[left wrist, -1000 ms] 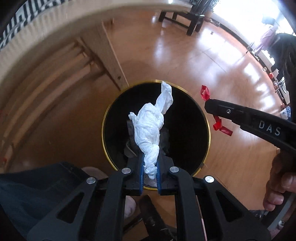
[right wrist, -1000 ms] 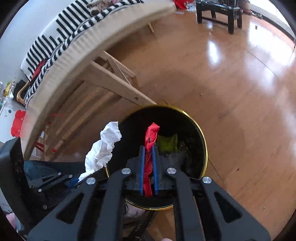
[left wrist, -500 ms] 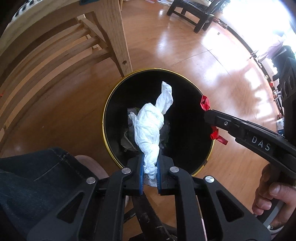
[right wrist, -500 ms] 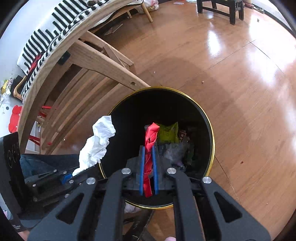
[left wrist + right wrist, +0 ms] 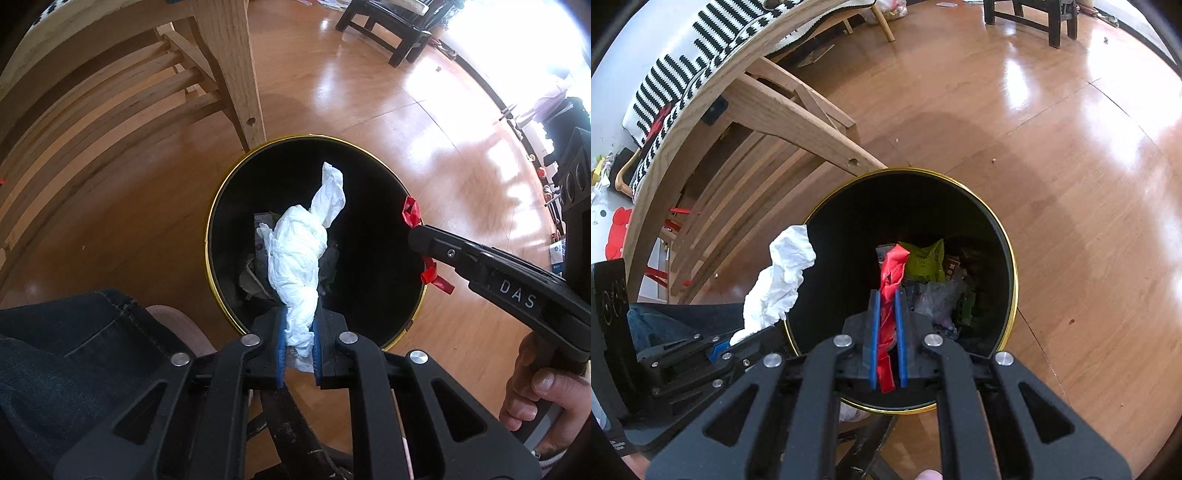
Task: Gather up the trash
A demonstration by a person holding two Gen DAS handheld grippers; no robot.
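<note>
Now over the black bin [image 5: 218, 236]: left tool [image 5: 298, 332] clamps white tissue [image 5: 299, 251], right tool [image 5: 886, 332] clamps red wrapper [image 5: 892, 273]; next, open both to drop.

The letters "DAS" are being shown in white on the black body of the right gripper [image 5: 415, 230]; nothing else is being read.

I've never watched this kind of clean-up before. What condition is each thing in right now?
Left tool: shut on the white tissue.
White tissue: crumpled, held over the bin.
Right tool: shut on the red wrapper.
Red wrapper: twisted, held over the bin.
Bin: upright, open, partly filled with trash.
</note>
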